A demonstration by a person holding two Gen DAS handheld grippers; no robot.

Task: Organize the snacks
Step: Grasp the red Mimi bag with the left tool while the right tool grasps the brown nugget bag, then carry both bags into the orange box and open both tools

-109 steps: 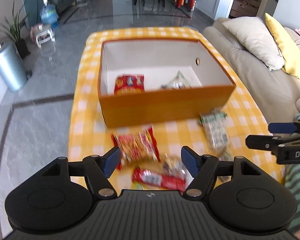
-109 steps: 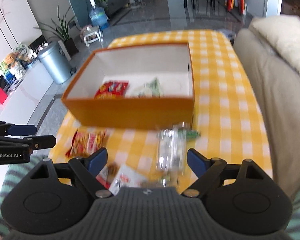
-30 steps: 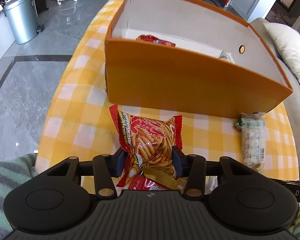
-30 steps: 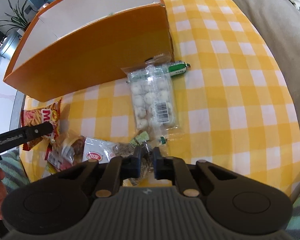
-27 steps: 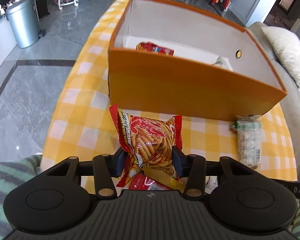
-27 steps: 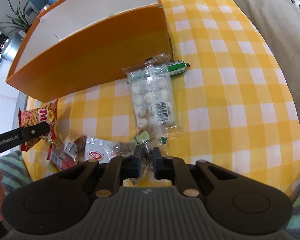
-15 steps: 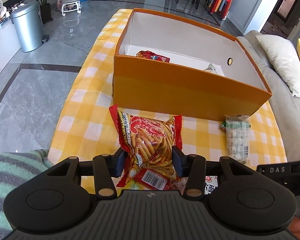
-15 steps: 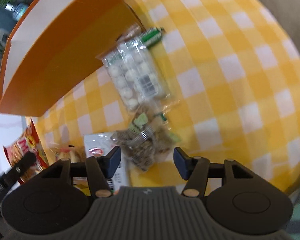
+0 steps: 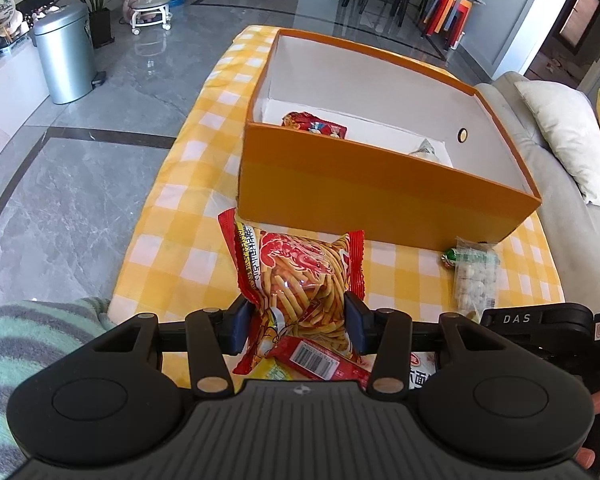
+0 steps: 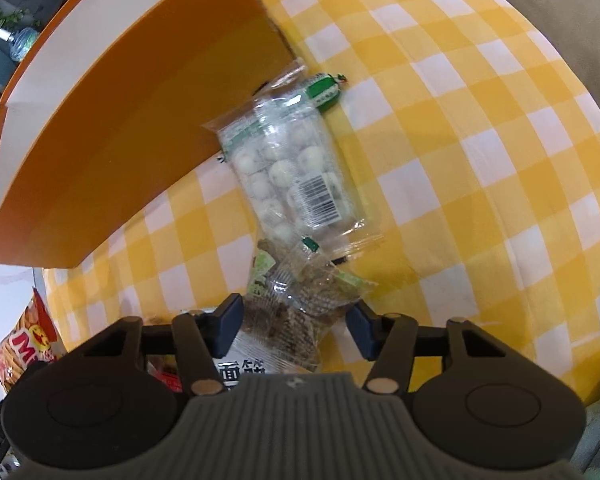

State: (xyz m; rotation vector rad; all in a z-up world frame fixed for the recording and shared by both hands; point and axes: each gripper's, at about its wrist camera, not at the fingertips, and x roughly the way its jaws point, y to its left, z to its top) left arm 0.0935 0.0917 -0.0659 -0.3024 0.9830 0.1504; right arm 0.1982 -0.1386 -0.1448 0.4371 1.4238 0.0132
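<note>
My left gripper [image 9: 296, 322] is shut on a red bag of fry snacks [image 9: 296, 276] and holds it above the table, just in front of the orange box [image 9: 364, 196]. The box holds a red packet [image 9: 314, 123] and a clear packet [image 9: 426, 148]. My right gripper [image 10: 296, 326] is open, low over a clear bag of brown snacks [image 10: 300, 308] that lies between its fingers. A clear pack of white balls [image 10: 296, 176] lies beyond it, against the box wall [image 10: 140, 132]. The fry bag also shows at the left edge [image 10: 24, 344].
The yellow checked tablecloth [image 10: 480, 160] covers the table. A green wrapped candy [image 10: 326, 88] lies by the box corner. A red barcode packet [image 9: 320, 362] and a white packet [image 10: 244, 370] lie near the front edge. A sofa [image 9: 560, 152] stands right, a metal bin [image 9: 66, 54] left.
My left gripper has lifted the fry bag and drawn back a little. My right gripper opened from shut and dropped low over the brown snack bag.
</note>
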